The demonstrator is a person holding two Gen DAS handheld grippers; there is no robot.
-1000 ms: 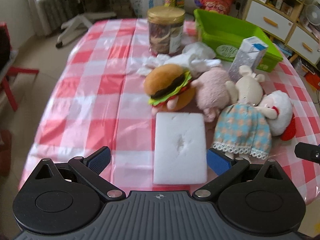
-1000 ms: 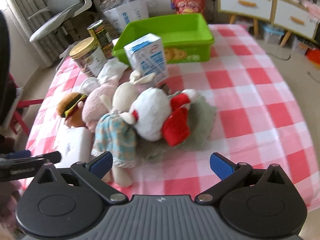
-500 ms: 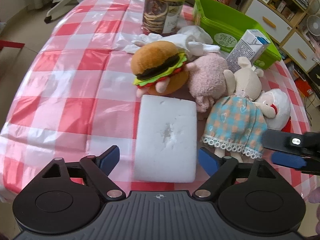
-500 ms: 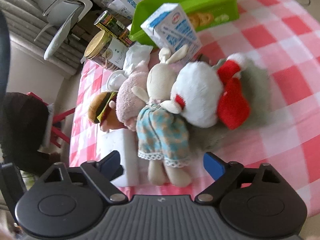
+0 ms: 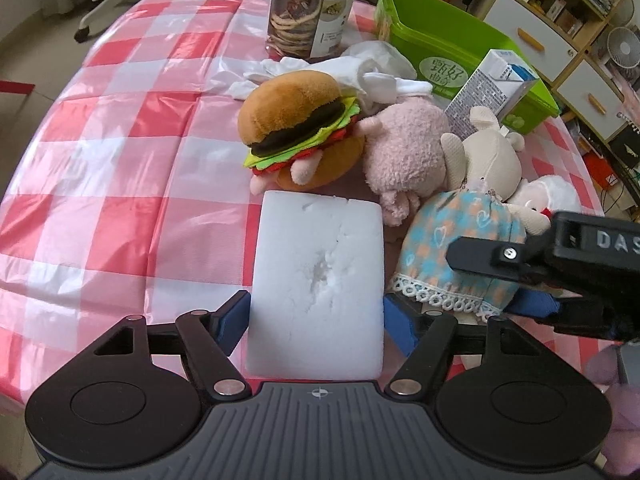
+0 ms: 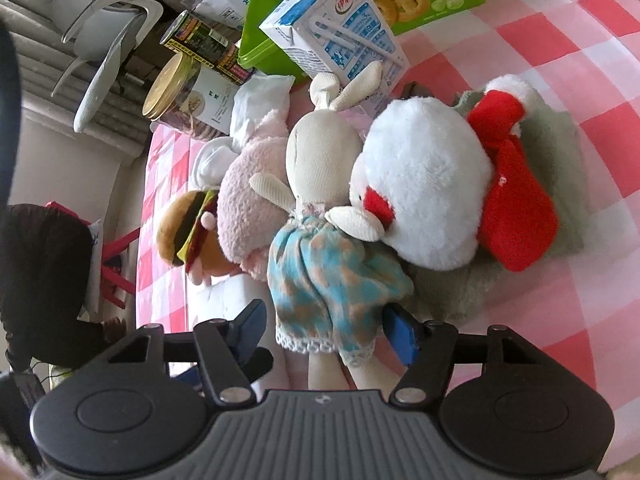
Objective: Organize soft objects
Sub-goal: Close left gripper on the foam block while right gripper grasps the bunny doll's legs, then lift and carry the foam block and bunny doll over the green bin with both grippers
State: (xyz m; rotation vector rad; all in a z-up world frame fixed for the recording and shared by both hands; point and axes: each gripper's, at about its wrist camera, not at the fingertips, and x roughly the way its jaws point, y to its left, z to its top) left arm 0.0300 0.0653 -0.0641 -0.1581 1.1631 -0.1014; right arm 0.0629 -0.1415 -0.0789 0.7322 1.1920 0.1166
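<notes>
A white foam sponge block (image 5: 318,280) lies on the checked tablecloth, and my left gripper (image 5: 316,320) has its blue pads against the block's near sides, shut on it. A rabbit doll in a blue dress (image 6: 332,276) lies beside it, also in the left wrist view (image 5: 460,256). My right gripper (image 6: 326,330) straddles the doll's skirt and legs, pads close to the fabric. A burger plush (image 5: 298,128), a pink plush (image 5: 406,152) and a white plush with red trim (image 6: 424,188) lie packed together behind.
A green plastic bin (image 5: 452,40) stands at the back right with a milk carton (image 6: 336,24) in front of it. A gold-lidded snack jar (image 5: 312,8), white cloths (image 5: 360,72) and a grey-green towel (image 6: 556,160) are on the table. Table edge is near me.
Both grippers moved forward and down. The left one closed in around the sponge block. The right one came over the rabbit doll's skirt, jaws narrowing.
</notes>
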